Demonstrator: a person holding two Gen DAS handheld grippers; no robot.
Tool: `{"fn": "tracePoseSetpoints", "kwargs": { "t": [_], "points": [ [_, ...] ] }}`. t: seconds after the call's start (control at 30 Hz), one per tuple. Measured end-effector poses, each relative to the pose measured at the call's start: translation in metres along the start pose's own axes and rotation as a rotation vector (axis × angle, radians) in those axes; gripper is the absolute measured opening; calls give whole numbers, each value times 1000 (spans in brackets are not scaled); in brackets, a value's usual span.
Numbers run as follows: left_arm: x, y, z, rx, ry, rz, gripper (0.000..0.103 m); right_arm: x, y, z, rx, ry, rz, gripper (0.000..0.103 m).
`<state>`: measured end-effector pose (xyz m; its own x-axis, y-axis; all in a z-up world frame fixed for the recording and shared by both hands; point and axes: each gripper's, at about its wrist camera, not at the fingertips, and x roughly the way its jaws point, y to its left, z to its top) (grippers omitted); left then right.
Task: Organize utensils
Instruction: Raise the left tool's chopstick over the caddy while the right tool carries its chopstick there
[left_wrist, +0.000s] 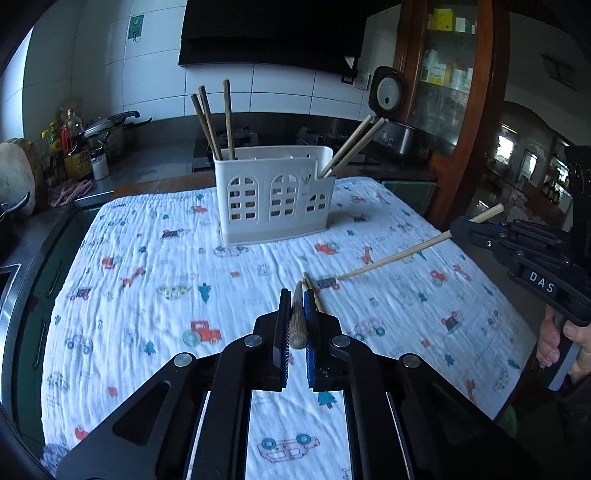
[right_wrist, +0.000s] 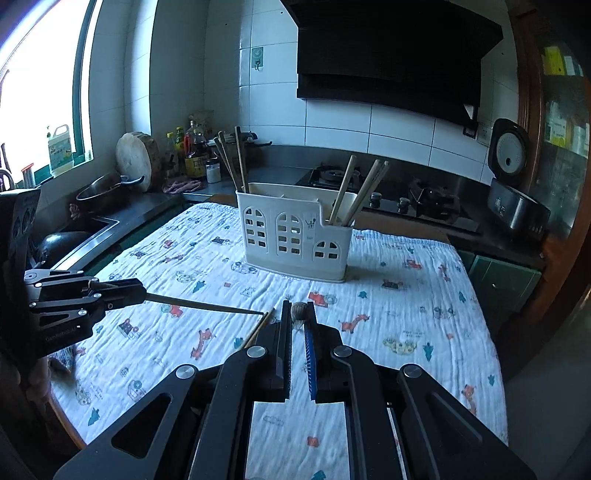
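A white utensil caddy (left_wrist: 275, 194) stands on the patterned cloth, with dark chopsticks (left_wrist: 212, 118) in its left compartment and light ones (left_wrist: 352, 144) in its right. It also shows in the right wrist view (right_wrist: 295, 238). My left gripper (left_wrist: 298, 301) is shut on a dark chopstick (left_wrist: 297, 319), held end-on above the cloth; from the right wrist view that chopstick (right_wrist: 207, 304) points right. My right gripper (right_wrist: 299, 312) is shut on a light chopstick (right_wrist: 298, 311); in the left wrist view this chopstick (left_wrist: 395, 256) slants down to the cloth. Another light chopstick (left_wrist: 312, 290) lies by my left fingers.
The cloth-covered table (left_wrist: 147, 277) ends at a counter with a sink (right_wrist: 92, 229) on the left. Oil bottles (left_wrist: 75, 147), a pot (right_wrist: 107, 190) and a chopping block (right_wrist: 136, 158) stand there. A stove (right_wrist: 406, 203) and a rice cooker (right_wrist: 513, 184) are behind the caddy.
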<state>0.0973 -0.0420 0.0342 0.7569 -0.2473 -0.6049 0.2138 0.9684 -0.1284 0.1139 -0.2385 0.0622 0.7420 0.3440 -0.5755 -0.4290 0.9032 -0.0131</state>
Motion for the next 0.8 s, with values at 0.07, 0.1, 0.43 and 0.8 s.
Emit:
{"fn": "tracePoseSetpoints", "kwargs": {
  "t": [0.07, 0.1, 0.43, 0.8],
  "points": [
    [2, 5, 14, 3, 1, -8, 6, 2, -1, 12, -8, 8, 9, 7],
    [5, 7, 22, 3, 4, -12, 6, 3, -2, 18, -12, 11, 11, 7],
    [7, 12, 88, 39, -17, -42, 6, 4, -8, 83, -66, 32, 45, 7],
    [-25, 11, 188, 68, -210, 1, 6, 0, -21, 145, -82, -15, 40, 7]
  ]
}}
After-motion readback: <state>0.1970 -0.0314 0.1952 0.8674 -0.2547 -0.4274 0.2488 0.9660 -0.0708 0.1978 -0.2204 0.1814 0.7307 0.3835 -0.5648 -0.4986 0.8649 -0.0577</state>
